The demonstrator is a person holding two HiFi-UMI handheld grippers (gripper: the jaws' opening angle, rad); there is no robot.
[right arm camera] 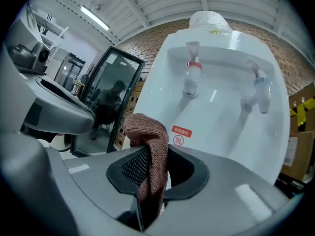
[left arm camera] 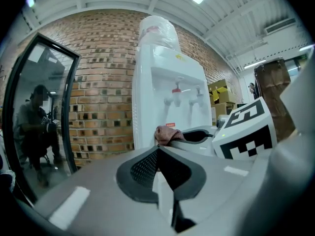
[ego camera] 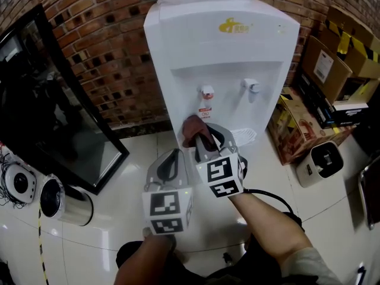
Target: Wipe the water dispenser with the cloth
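Head view, from the left: a dark glass panel (ego camera: 56, 108) leans on the brick wall, leaving open floor beside the water dispenser (ego camera: 221, 52). The left gripper (ego camera: 174, 157) hangs back, jaws pressed together on nothing, by my reading to stay clear of the wipe. The right gripper (ego camera: 206, 140) pinches the brown cloth (ego camera: 192, 128), bunched forward under the red tap (ego camera: 206, 92). It may already touch the panel. Cardboard boxes (ego camera: 329, 70) crowd the right side.
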